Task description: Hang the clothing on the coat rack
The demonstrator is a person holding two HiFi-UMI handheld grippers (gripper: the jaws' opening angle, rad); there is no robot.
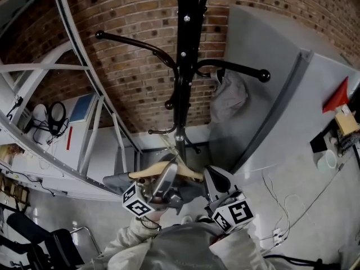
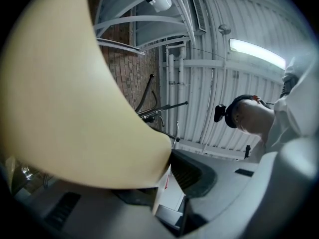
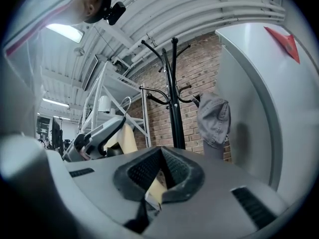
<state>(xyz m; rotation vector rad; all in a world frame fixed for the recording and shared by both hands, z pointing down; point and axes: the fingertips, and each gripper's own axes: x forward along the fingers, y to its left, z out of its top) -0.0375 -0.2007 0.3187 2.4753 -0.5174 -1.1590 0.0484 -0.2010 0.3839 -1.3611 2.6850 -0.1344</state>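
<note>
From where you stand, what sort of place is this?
Probably a workshop or industrial hall, not a home: a bare brick wall, white metal shelving, and a ribbed metal ceiling with a strip light.

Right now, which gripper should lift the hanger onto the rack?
Likely left: the left gripper clamps the hanger near its middle, below a bare rack arm; the right gripper holds its end.

Coat rack (image 1: 187, 66) top beyond upper edge

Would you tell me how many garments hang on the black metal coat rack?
1: a grey fabric garment hangs from the black metal coat rack's right-hand arm. The pole may hide others.
</note>
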